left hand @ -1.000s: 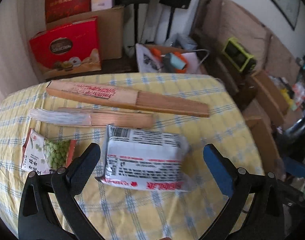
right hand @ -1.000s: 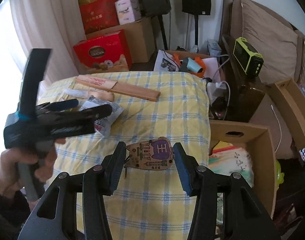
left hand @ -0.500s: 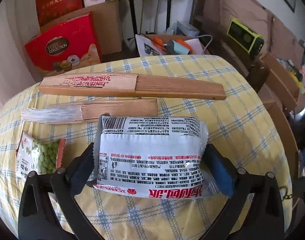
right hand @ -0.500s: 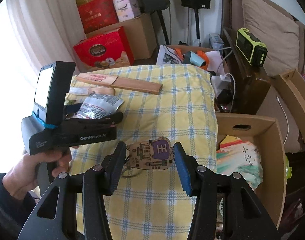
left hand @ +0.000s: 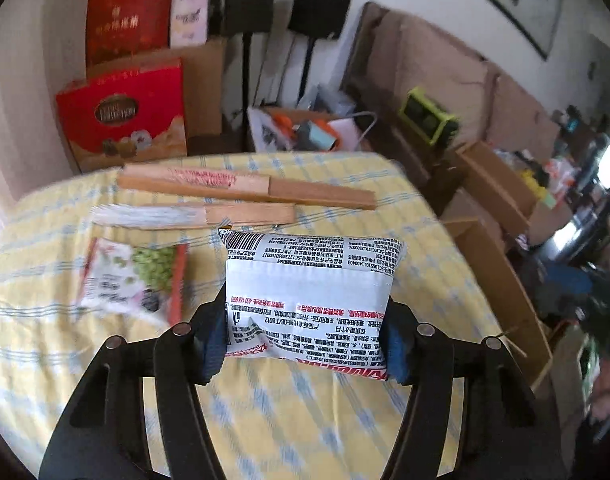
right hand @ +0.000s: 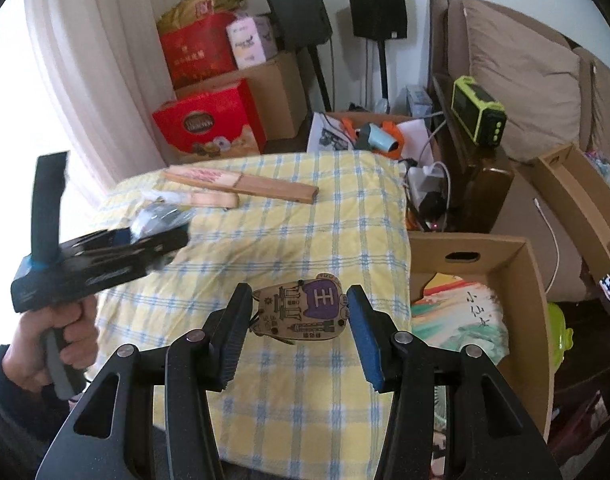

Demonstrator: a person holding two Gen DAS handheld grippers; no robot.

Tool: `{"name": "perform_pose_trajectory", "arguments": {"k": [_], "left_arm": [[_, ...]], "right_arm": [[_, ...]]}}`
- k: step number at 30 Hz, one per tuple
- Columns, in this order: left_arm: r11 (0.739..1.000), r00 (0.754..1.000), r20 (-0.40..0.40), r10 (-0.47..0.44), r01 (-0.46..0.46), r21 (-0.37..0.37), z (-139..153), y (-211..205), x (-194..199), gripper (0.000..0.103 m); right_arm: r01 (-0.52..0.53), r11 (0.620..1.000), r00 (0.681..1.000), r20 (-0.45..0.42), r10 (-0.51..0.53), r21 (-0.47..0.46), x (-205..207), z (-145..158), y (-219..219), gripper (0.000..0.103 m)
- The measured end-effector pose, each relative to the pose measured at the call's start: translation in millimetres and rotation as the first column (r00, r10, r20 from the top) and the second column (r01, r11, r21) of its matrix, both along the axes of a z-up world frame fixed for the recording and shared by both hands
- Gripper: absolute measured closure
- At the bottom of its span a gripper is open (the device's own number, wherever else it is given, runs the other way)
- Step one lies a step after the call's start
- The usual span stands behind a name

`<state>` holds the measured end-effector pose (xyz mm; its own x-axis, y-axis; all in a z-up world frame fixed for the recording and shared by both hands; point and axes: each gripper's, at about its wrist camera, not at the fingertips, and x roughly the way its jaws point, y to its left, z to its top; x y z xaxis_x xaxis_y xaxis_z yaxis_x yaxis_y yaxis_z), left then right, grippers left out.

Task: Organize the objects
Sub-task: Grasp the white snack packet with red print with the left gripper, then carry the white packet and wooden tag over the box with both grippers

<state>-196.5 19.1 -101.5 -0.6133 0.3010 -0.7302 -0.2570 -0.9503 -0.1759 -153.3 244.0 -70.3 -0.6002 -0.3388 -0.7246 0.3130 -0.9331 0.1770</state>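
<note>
Cluttered room, sofa at the back, yellow checked cloth (left hand: pixel 305 420) over the table; on it two folded wooden fans (left hand: pixel 245 190), lying side by side, and a green pea packet (left hand: pixel 133 276) nearer the left. Left gripper (left hand: pixel 305 332) clenched on the white snack packet (left hand: pixel 311 292), jaws just closed in, both pads pressing its lower sides, packet lifted clear of the cloth; seen blurred from the right wrist view too (right hand: pixel 161 220), held by a hand (right hand: pixel 53 336). Right gripper (right hand: pixel 301 320) grasping the wooden charm (right hand: pixel 301 312) with a purple panel, pinched between both pads above the cloth; beside the table an open cardboard box (right hand: pixel 525 280), near the right pad.
</note>
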Motion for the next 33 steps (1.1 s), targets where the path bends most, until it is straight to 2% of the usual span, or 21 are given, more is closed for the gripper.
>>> {"name": "perform_pose_trajectory", "arguments": {"k": [4, 9, 13, 18, 20, 23, 26, 28, 30, 33], "left_arm": [[0.999, 0.997, -0.074, -0.037, 0.036, -0.019, 38.8, -13.0, 40.5, 0.043], [0.999, 0.993, -0.119, -0.008, 0.004, -0.034, 68.4, -43.6, 79.8, 0.043], [0.997, 0.994, -0.11, 0.021, -0.03, -0.073, 67.8, -63.3, 101.4, 0.043], [0.999, 1.0, -0.006, 0.027, -0.027, 0.018, 58.9, -75.8, 105.3, 0.043], [1.0, 1.0, 0.007, 0.017, -0.017, 0.015, 61.8, -70.9, 104.5, 0.043], [1.0, 1.0, -0.015, 0.009, -0.01, -0.015, 71.3, -55.2, 104.9, 0.043], [1.0, 1.0, -0.029, -0.013, 0.013, 0.002, 77.6, -33.3, 103.4, 0.043], [0.999, 0.998, -0.048, -0.036, 0.036, -0.005, 79.8, -12.5, 101.6, 0.043], [0.998, 0.996, -0.07, -0.056, 0.055, -0.025, 79.3, 10.9, 100.9, 0.043], [0.995, 0.993, -0.062, -0.096, 0.097, 0.002, 75.8, 43.0, 101.2, 0.043]], "right_arm": [[0.003, 1.0, 0.999, -0.045, -0.003, -0.001, 24.4, 20.2, 6.9, 0.053], [0.009, 1.0, 0.994, -0.111, -0.006, 0.023, 65.6, 40.7, 29.1, 0.053], [0.059, 0.998, 0.994, -0.095, -0.062, -0.029, 93.0, 35.7, 65.6, 0.053], [0.136, 0.99, 0.984, -0.11, -0.14, -0.04, 118.3, 12.7, 101.6, 0.053], [0.169, 0.983, 0.978, -0.112, -0.176, -0.069, 125.8, -2.9, 116.3, 0.053], [0.195, 0.975, 0.974, -0.094, -0.206, -0.109, 133.3, -24.2, 132.1, 0.053], [0.21, 0.971, 0.974, -0.064, -0.219, -0.118, 129.7, -39.1, 141.9, 0.053], [0.214, 0.972, 0.974, -0.057, -0.22, -0.101, 128.8, -44.9, 144.6, 0.053], [0.249, 0.961, 0.966, -0.047, -0.256, -0.123, 129.9, -46.6, 148.8, 0.053], [0.254, 0.959, 0.963, -0.064, -0.263, -0.122, 136.6, -49.2, 150.1, 0.053]]}}
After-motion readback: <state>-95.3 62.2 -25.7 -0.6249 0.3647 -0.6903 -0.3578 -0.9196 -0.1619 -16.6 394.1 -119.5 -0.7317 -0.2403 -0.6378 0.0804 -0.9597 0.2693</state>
